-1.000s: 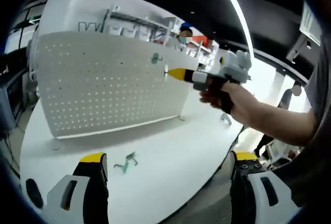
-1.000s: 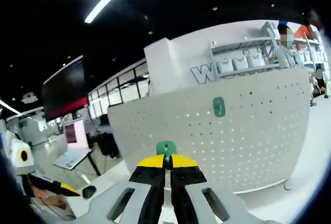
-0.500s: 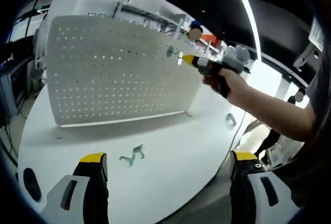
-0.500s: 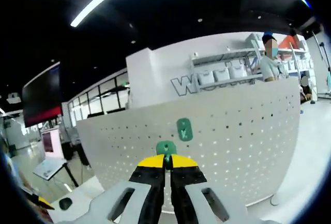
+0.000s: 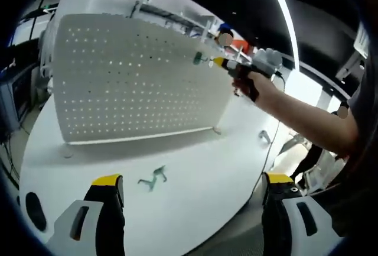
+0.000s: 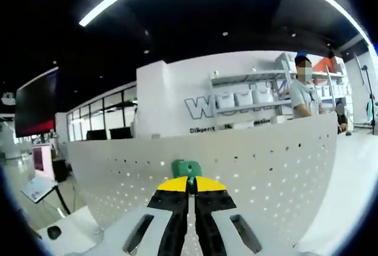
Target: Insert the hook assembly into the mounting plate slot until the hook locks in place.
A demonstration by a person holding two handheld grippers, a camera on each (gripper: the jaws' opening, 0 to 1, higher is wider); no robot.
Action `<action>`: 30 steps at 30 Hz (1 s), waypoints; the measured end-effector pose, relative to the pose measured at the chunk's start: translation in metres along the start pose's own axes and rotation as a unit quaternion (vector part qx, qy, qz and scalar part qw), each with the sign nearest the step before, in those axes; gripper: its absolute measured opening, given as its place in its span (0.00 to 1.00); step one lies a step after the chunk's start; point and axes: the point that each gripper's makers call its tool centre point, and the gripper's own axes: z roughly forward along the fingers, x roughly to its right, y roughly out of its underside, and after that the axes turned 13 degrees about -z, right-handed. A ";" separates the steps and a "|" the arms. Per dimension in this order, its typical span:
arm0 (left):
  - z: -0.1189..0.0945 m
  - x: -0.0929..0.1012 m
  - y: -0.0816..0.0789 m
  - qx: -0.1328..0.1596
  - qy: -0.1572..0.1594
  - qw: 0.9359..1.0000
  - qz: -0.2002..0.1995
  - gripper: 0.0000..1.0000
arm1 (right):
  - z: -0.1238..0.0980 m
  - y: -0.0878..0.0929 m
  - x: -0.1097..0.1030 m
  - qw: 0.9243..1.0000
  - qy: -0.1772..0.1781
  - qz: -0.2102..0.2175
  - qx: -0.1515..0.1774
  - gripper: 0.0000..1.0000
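Observation:
A white pegboard mounting plate (image 5: 130, 84) stands upright on the white table (image 5: 195, 208). One green hook (image 5: 197, 59) hangs near its upper right. My right gripper (image 5: 220, 62), held by a hand, has its yellow tips right beside that hook. In the right gripper view my right gripper (image 6: 189, 182) is shut on a green hook (image 6: 190, 168), pressed close to the pegboard (image 6: 271, 167); the hung hook overlaps it and I cannot separate them. Another green hook (image 5: 152, 179) lies on the table. My left gripper (image 5: 192, 182) hovers wide open above the table's near edge, holding nothing.
A dark oval object (image 5: 30, 204) lies at the table's near left. Behind the board are shelves with white bins (image 6: 242, 97) and a standing person (image 6: 302, 93). The table edge curves away on the right (image 5: 260, 167). A dark screen (image 6: 35, 111) is at far left.
The right gripper has moved closer to the pegboard, bringing its held hook up against the hung green hook. The left gripper stayed open and almost still.

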 end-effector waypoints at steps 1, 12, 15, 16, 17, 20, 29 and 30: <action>0.000 0.000 0.000 0.000 0.000 1.000 -0.001 0.99 | 0.002 -0.002 0.002 1.000 0.003 -0.001 0.004 0.00; 0.001 -0.005 -0.001 -0.002 -0.007 1.000 -0.004 0.98 | 0.016 -0.011 0.025 0.999 0.027 -0.003 0.031 0.00; 0.002 -0.007 -0.002 -0.004 -0.011 1.000 0.001 0.98 | 0.019 -0.012 0.027 0.999 0.028 -0.006 0.044 0.00; 0.002 -0.007 -0.002 -0.004 -0.011 1.000 0.001 0.98 | 0.020 -0.010 0.026 0.999 0.028 -0.005 0.045 0.00; 0.002 -0.008 -0.003 -0.002 -0.011 1.000 -0.001 0.98 | 0.021 -0.008 0.027 0.999 0.028 -0.005 0.044 0.00; 0.003 -0.008 -0.004 -0.002 -0.012 1.000 -0.002 0.98 | 0.020 0.003 0.027 0.999 0.033 -0.001 0.034 0.00; 0.004 -0.011 -0.003 -0.005 -0.018 1.000 -0.006 0.97 | 0.016 0.010 0.028 0.998 0.044 0.010 0.032 0.00; 0.004 -0.012 -0.003 -0.004 -0.018 1.000 -0.007 0.97 | 0.017 0.010 0.027 0.999 0.042 0.008 0.032 0.00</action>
